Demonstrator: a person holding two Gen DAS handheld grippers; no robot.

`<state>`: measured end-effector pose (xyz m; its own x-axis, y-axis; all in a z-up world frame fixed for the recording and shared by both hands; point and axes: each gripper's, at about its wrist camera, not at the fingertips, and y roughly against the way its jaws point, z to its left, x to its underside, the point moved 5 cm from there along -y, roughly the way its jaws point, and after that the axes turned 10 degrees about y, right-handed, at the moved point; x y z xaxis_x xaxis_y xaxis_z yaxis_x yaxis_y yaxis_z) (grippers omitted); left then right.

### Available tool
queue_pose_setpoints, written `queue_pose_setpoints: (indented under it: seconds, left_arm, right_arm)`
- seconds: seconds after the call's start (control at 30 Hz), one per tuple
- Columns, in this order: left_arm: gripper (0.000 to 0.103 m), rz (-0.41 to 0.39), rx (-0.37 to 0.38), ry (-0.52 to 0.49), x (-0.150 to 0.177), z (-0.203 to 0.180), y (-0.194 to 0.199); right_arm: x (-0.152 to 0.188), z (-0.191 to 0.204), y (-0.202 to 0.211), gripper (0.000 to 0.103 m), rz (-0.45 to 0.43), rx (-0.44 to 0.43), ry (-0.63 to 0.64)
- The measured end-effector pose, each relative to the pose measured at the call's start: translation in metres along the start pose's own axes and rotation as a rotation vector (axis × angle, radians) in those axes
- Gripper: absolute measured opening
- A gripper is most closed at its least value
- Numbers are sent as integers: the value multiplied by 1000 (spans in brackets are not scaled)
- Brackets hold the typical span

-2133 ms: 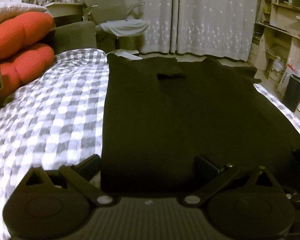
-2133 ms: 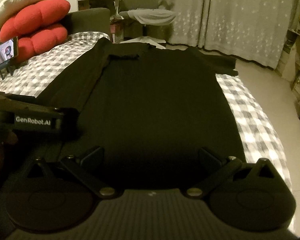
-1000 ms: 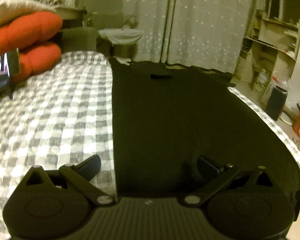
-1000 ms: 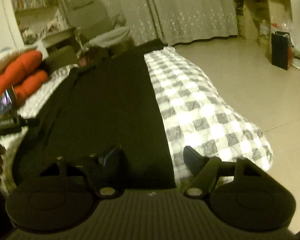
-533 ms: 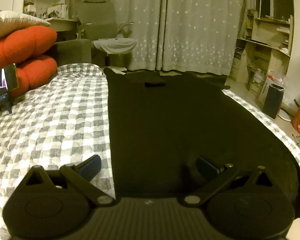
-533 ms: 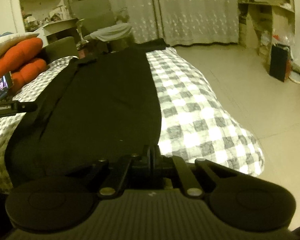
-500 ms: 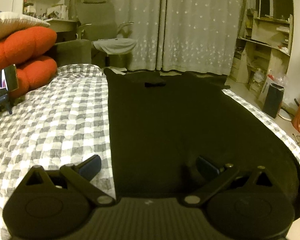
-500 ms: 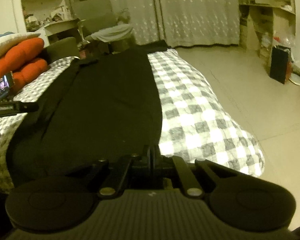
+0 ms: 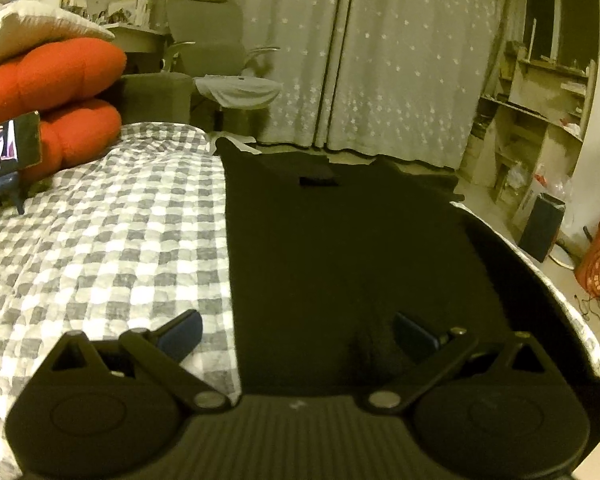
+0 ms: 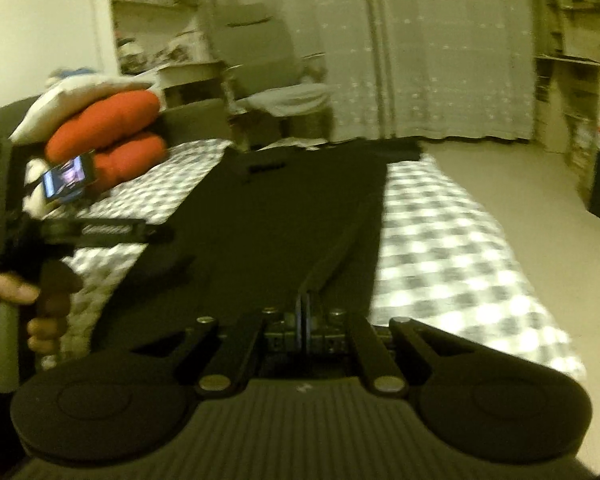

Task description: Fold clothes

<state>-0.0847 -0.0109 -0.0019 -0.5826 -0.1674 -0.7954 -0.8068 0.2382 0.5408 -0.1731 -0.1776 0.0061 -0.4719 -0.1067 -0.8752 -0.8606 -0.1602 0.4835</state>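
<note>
A black garment (image 9: pixel 340 264) lies spread along the checked bed (image 9: pixel 112 240), reaching its far edge. The right gripper (image 10: pixel 303 312) is pinched tight on the garment's near right edge, raising a ridge. The left gripper (image 9: pixel 296 334) stands wide over the near left edge, gripping nothing.

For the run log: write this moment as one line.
phase: folding | right gripper: shut on black garment edge | left gripper: open, over garment
</note>
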Motion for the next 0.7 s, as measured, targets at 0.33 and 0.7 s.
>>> queue_pose_setpoints:
  seconds: [0.33, 0.7]
  left_arm:
    - [102, 15, 56, 32, 0, 0, -1]
    - [102, 37, 117, 7, 1, -7, -5]
  right_arm:
    - [5, 48, -34, 3, 57, -75, 127]
    - [-1, 47, -33, 30, 111, -205, 72]
